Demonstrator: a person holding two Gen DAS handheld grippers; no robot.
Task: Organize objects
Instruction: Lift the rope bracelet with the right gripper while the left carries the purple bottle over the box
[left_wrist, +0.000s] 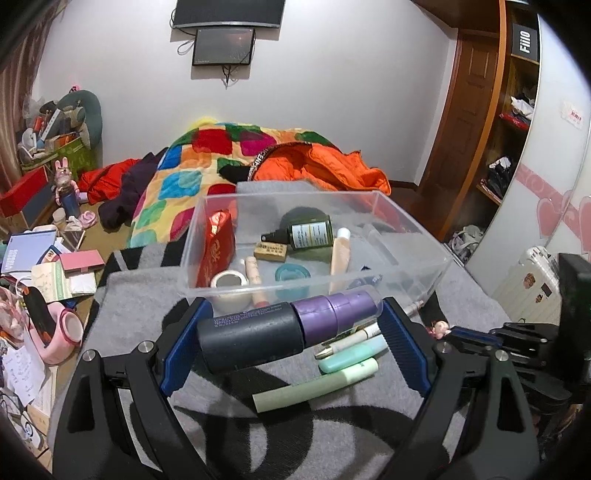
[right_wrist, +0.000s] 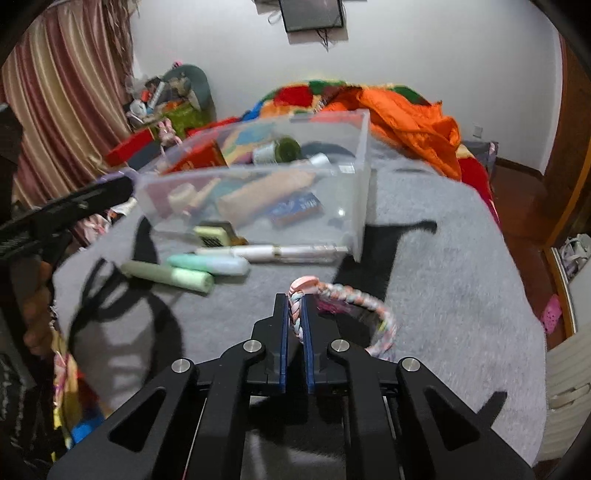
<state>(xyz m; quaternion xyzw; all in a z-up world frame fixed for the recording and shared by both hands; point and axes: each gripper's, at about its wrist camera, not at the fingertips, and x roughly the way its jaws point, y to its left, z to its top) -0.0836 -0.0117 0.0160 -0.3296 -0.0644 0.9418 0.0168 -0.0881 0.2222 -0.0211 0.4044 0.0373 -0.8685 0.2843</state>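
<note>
My left gripper (left_wrist: 291, 314) is shut lengthwise on a dark spray bottle (left_wrist: 251, 339) with a purple cap. It holds the bottle just in front of a clear plastic box (left_wrist: 192, 236). The box holds a red packet (left_wrist: 218, 247), a green bottle (left_wrist: 310, 232), a tape roll (left_wrist: 229, 282) and several tubes. Two green tubes (left_wrist: 325, 387) and a white pen (left_wrist: 351, 338) lie on the grey blanket (left_wrist: 140, 332) under the bottle. My right gripper (right_wrist: 294, 299) is shut on a pastel braided band (right_wrist: 354, 295) just above the blanket, near the box (right_wrist: 364, 147).
An orange quilt (left_wrist: 325, 166) and a patchwork blanket (left_wrist: 177, 177) are heaped behind the box. Boxes, books and a pink tape holder (left_wrist: 59, 332) crowd the left side. On the right stand a wardrobe (left_wrist: 517, 129) and a white suitcase (left_wrist: 532, 284).
</note>
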